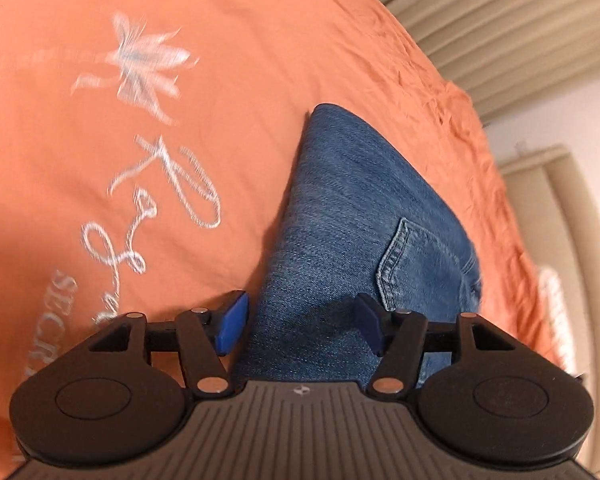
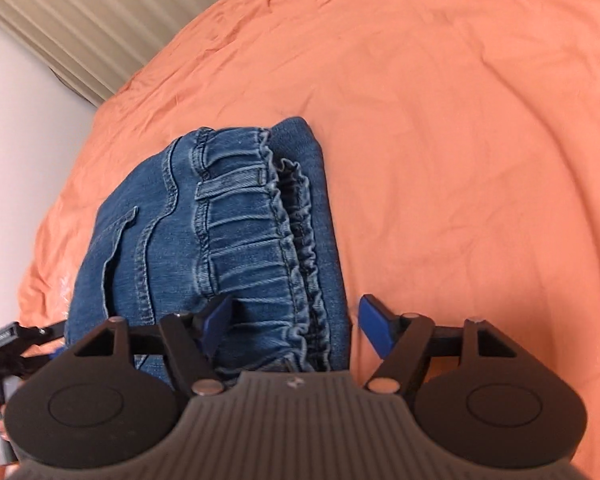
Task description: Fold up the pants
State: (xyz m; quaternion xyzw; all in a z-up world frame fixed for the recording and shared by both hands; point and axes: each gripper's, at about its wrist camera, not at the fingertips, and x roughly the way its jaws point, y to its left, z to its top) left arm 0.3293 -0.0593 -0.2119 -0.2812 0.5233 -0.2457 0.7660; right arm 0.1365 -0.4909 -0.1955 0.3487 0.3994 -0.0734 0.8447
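Observation:
Blue denim pants [image 1: 352, 216] lie folded into a compact stack on the orange bed sheet [image 1: 228, 40]. A back pocket shows on top. In the right wrist view the pants [image 2: 204, 240] show the gathered elastic waistband along their right side. My left gripper [image 1: 300, 320] is open and hovers just above the near end of the fold, its blue pads [image 1: 233, 322] apart and holding nothing. My right gripper [image 2: 296, 330] is open above the waistband end, empty. The left gripper [image 2: 8, 340] shows at the left edge of the right wrist view.
The orange sheet [image 2: 460, 120] has white embroidered lettering and a flower [image 1: 148, 56]. Beige pleated curtains [image 1: 500, 8] and a white wall [image 2: 16, 112] stand beyond the bed edge. A beige padded headboard [image 1: 560, 208] is at the right.

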